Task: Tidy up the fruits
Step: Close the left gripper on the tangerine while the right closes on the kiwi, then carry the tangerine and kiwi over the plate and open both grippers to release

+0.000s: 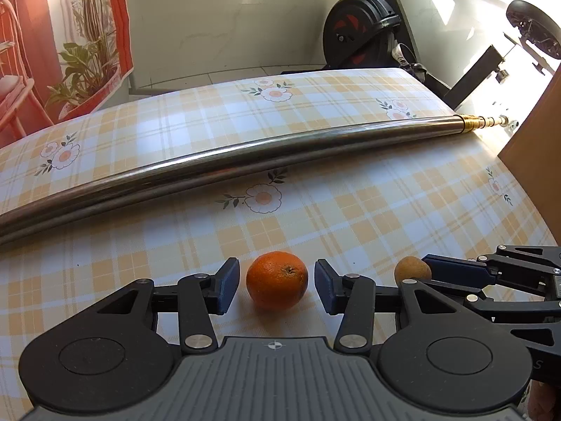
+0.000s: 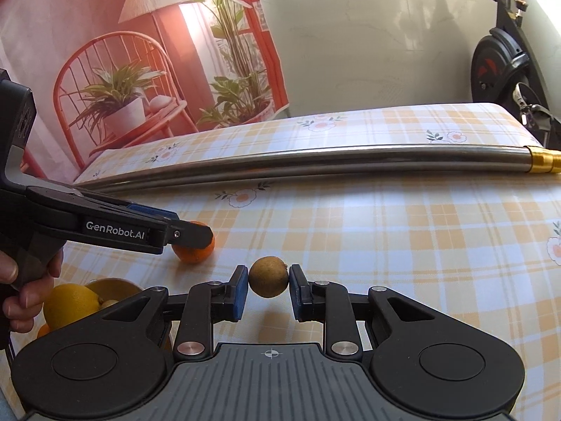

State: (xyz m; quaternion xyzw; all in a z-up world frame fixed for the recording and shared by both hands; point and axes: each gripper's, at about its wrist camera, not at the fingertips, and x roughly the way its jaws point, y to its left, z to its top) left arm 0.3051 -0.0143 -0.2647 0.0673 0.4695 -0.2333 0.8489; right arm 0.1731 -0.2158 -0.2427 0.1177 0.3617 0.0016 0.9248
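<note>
The left tongs stood released, their blue pads flanking a round orange citrus fruit that rested on the yellow-and-white plaid surface with a gap on either side. The right tongs were clenched on a small brownish-green round fruit, both pads touching it. Only the right wrist view showed a yellow bowl at lower left holding a large yellow lemon; its other contents were cut off by the tongs' body and a hand. In that view the left tongs hid most of the orange fruit. In the left wrist view the small fruit was half covered. A long steel tube with a brass end lay across the surface beyond.
</note>
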